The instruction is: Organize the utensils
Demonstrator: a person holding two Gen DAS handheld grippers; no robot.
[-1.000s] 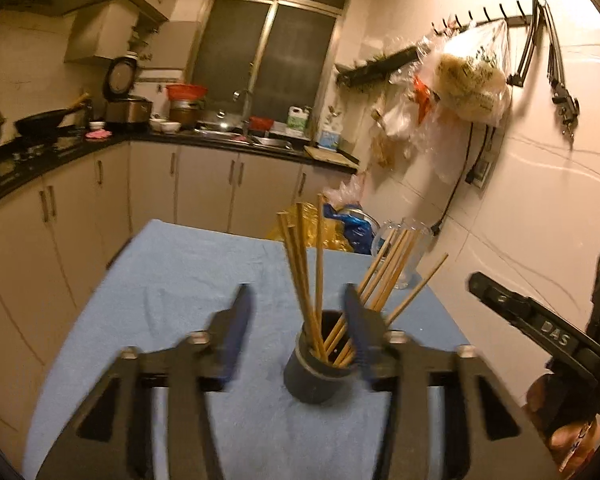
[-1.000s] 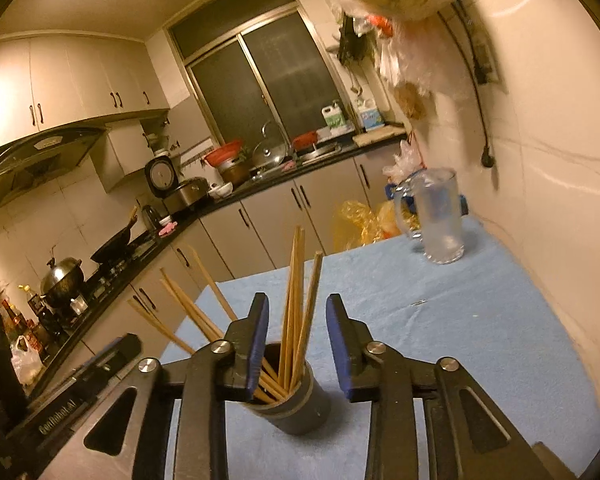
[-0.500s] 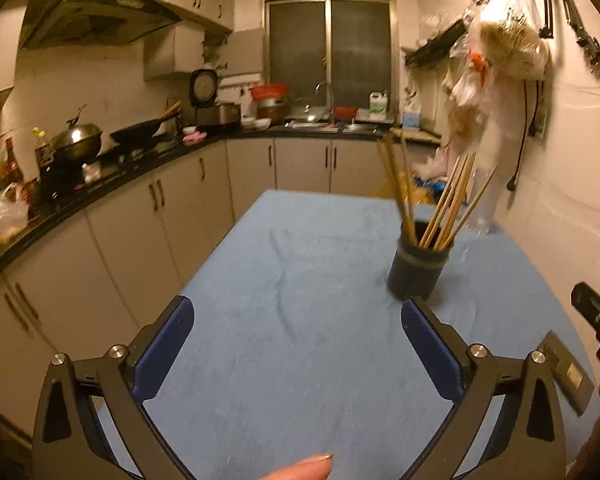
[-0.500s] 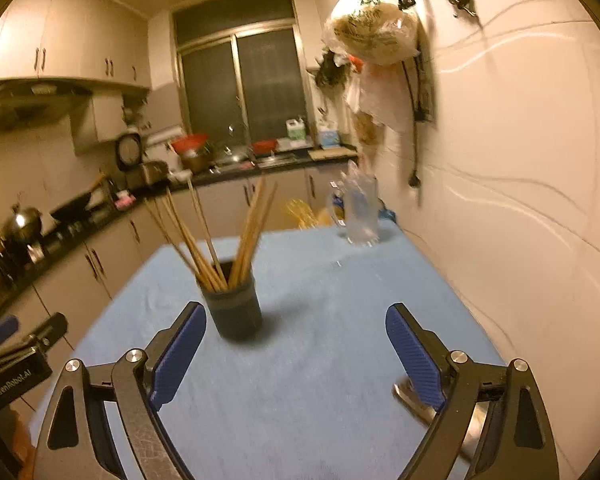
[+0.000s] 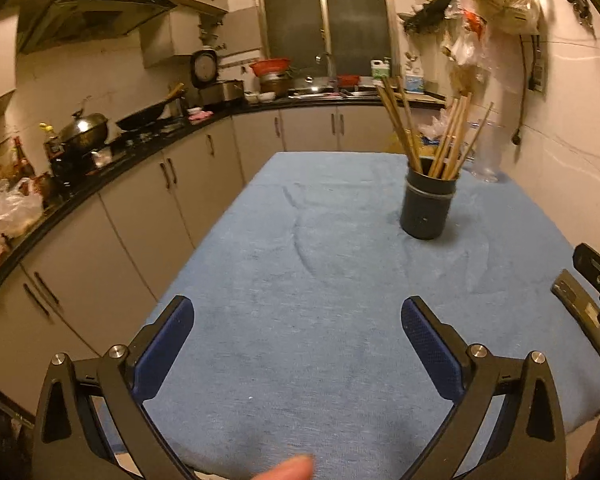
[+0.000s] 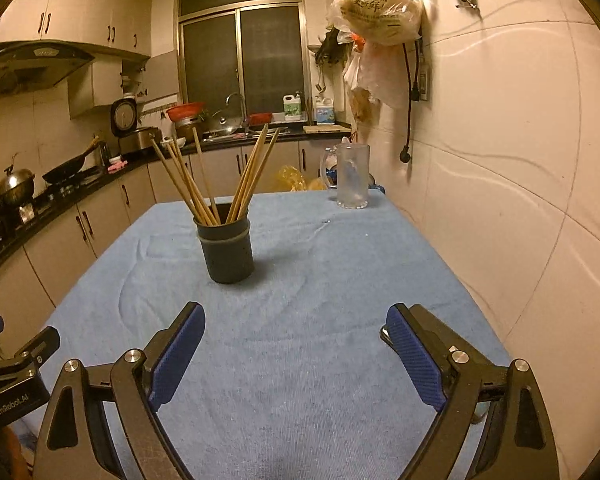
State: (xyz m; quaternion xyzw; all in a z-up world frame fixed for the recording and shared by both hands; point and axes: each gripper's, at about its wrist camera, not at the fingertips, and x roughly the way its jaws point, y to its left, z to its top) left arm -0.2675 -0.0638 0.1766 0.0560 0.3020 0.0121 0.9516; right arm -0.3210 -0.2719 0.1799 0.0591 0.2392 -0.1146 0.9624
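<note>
A dark cylindrical holder (image 6: 225, 249) filled with wooden chopsticks (image 6: 204, 188) was seen standing upright on a table covered by a blue cloth (image 6: 300, 320), with a clear glass mug (image 6: 353, 176) set well behind it near the wall. The left gripper (image 5: 298, 320) and the right gripper (image 6: 294, 324) were both held spread wide above the cloth, nothing gripped, well short of the holder.

Two wrist fisheyes look forward low over a blue cloth-covered table (image 5: 300, 280) toward the dark kitchen window (image 6: 242, 60), the left from left of the dark cylindrical holder of wooden chopsticks (image 5: 426, 208), the right from nearer it; both frame the holder.
</note>
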